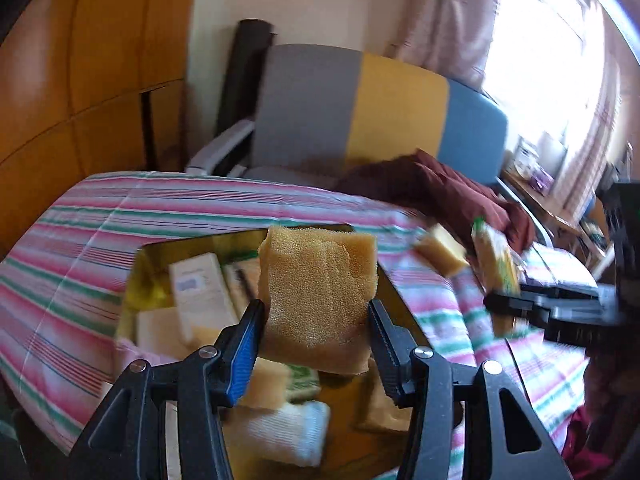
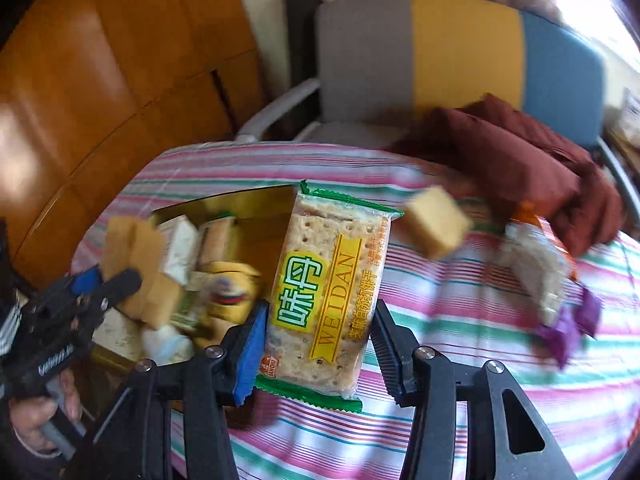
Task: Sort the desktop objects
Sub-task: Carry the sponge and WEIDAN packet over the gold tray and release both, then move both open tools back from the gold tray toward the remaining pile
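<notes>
Between the right hand-held gripper (image 2: 316, 344) fingers, a "WEIDAN" cracker packet (image 2: 328, 292), seemingly pinched.

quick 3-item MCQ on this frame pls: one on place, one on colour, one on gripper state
1. Where is the loose sponge cube?
A. in the gold tray
B. on the striped cloth
C. on the chair

2. What colour are the cracker packet's end seals?
A. green
B. red
C. purple

3. What does the left gripper hold?
A. nothing
B. the cracker packet
C. a sponge

Key:
1 B: the sponge cube lies on the striped cloth, outside the gold tray.
2 A: the cracker packet, clamped in the right gripper, has green ends.
3 C: the left gripper is clamped on a sponge above the tray.
</notes>
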